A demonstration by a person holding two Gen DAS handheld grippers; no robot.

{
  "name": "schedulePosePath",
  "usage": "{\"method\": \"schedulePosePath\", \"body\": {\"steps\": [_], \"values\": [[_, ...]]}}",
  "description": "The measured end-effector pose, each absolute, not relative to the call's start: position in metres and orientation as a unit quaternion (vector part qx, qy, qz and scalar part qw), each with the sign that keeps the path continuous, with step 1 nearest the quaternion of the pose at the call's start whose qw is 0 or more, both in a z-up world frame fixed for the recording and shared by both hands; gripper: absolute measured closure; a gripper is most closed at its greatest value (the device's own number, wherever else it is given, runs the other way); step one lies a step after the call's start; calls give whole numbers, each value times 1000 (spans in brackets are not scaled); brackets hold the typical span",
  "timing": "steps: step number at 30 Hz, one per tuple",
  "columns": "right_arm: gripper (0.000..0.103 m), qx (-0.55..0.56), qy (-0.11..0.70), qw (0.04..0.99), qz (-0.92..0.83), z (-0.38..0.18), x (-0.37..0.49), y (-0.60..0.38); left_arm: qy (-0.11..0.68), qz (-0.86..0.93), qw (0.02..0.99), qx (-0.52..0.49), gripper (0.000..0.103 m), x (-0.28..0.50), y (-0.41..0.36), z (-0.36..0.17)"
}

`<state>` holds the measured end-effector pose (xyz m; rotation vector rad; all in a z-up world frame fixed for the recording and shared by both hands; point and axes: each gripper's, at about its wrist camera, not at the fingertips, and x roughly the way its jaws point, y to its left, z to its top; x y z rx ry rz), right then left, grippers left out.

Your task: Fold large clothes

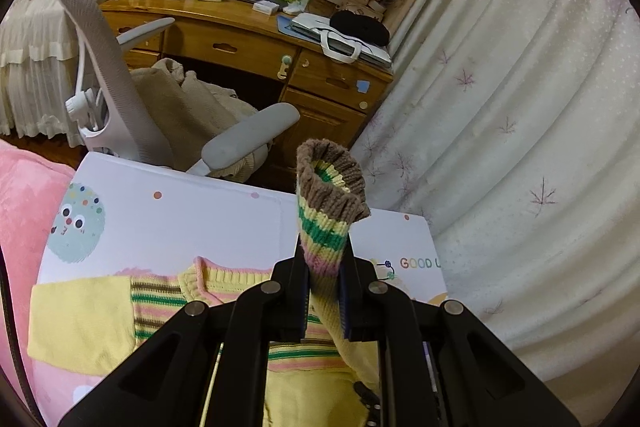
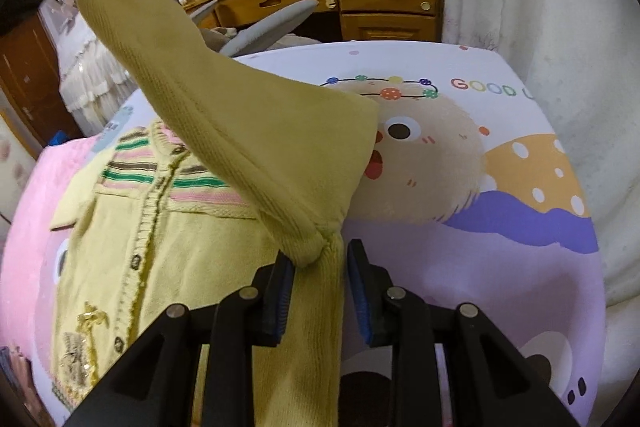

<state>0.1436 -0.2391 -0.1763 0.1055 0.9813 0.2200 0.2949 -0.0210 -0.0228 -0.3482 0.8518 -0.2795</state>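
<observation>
A yellow knit cardigan [image 2: 168, 251] with pink, green and brown stripes lies front up on the bed. My left gripper [image 1: 325, 251] is shut on its sleeve cuff [image 1: 328, 195] and holds the sleeve [image 2: 168, 67] lifted above the bed. The cardigan's collar and other sleeve show below in the left wrist view [image 1: 120, 315]. My right gripper [image 2: 320, 255] is open, its jaws around the fold at the cardigan's armpit and side edge [image 2: 316, 247], with a gap on the right pad.
The bed has a cartoon-print sheet [image 2: 480, 187] and a pink blanket [image 2: 36, 211] at the left. A grey office chair [image 1: 248, 135] and a wooden desk [image 1: 248, 43] stand beyond the bed. A white curtain [image 1: 520, 107] hangs on the right.
</observation>
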Motion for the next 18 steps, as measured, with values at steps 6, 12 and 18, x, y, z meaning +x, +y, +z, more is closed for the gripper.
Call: {"method": "schedulePosePath", "body": {"steps": [6,12,18], "values": [[76,47,466,872,143,-168,137,-244,409,-142,889,-150,94,306,-14,-32],[76,16,466,877,115,-168,137,-243,408,-140,887,-166,93,306,-7,-39],[76,-18,464,878,115,-173,144,-224,415,-135,882,-178,93,299,-1,-49]]}}
